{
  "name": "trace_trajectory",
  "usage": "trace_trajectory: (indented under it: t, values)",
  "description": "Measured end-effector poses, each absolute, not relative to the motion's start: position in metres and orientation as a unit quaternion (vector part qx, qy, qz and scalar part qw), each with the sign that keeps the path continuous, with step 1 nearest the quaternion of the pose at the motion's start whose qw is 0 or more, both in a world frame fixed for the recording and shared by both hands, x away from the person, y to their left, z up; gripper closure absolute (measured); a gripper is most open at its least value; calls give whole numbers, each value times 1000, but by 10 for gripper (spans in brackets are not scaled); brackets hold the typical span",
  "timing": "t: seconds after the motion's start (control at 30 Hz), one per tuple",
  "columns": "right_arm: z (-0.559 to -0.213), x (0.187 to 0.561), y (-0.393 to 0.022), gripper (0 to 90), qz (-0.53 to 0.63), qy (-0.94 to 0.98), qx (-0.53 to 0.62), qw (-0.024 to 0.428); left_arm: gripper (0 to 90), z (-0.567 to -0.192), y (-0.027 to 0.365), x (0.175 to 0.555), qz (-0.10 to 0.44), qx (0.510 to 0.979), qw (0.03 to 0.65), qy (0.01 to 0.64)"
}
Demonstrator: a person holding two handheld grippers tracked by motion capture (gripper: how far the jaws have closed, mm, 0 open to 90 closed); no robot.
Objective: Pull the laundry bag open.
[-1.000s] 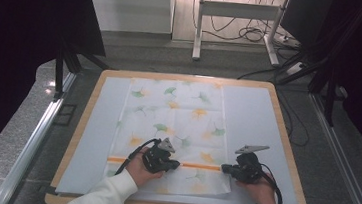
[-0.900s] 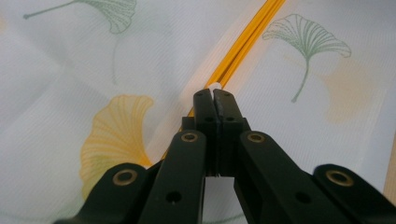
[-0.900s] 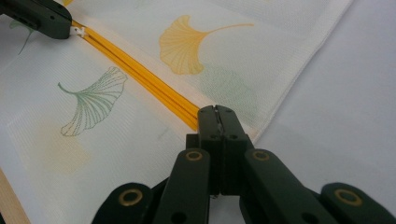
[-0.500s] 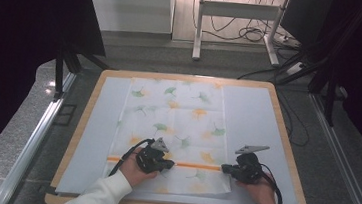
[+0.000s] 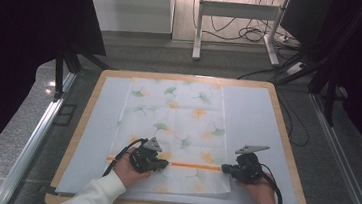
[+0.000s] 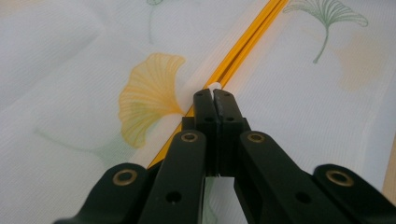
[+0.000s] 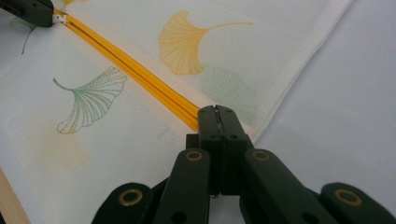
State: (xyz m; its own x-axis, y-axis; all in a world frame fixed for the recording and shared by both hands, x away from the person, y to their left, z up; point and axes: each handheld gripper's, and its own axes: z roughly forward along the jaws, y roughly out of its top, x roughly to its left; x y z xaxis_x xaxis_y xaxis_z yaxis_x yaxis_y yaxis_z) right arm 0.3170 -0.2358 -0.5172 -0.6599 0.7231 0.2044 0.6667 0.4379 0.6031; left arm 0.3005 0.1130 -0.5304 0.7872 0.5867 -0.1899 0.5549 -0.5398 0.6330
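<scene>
A white cloth bag (image 5: 177,117) printed with ginkgo leaves lies flat on the mat. An orange zipper (image 5: 195,166) runs across its near part. My left gripper (image 5: 165,163) is shut on the small white zipper pull (image 6: 215,87), its jaws pressed together along the zipper (image 6: 247,42). My right gripper (image 5: 223,169) is shut on the zipper's right end (image 7: 194,116), close to the bag's right edge. In the right gripper view the zipper (image 7: 135,72) stretches away to the left gripper (image 7: 28,11) and the pull (image 7: 60,18).
The bag rests on a pale blue mat (image 5: 252,119) on a wood-rimmed board (image 5: 285,142). Grey floor, metal rails and a stand with cables (image 5: 236,32) lie beyond the board. Bare mat flanks the bag on both sides.
My left gripper has slid to the left along the zipper, so more orange shows between the two grippers. The right gripper has stayed in place.
</scene>
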Motion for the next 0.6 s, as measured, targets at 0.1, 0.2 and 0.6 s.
trace_trajectory:
  t: [0.1, 0.2, 0.6]
  values:
    - [-517, 317, -236, 900, 336, 848, 409, 43, 900, -531, 117, 300, 23, 875, 355, 328]
    - [-517, 317, -236, 900, 336, 847, 410, 42, 900, -531, 122, 299, 24, 875, 354, 330]
    - [-517, 317, -236, 900, 336, 848, 409, 43, 900, -531, 137, 296, 28, 873, 351, 339]
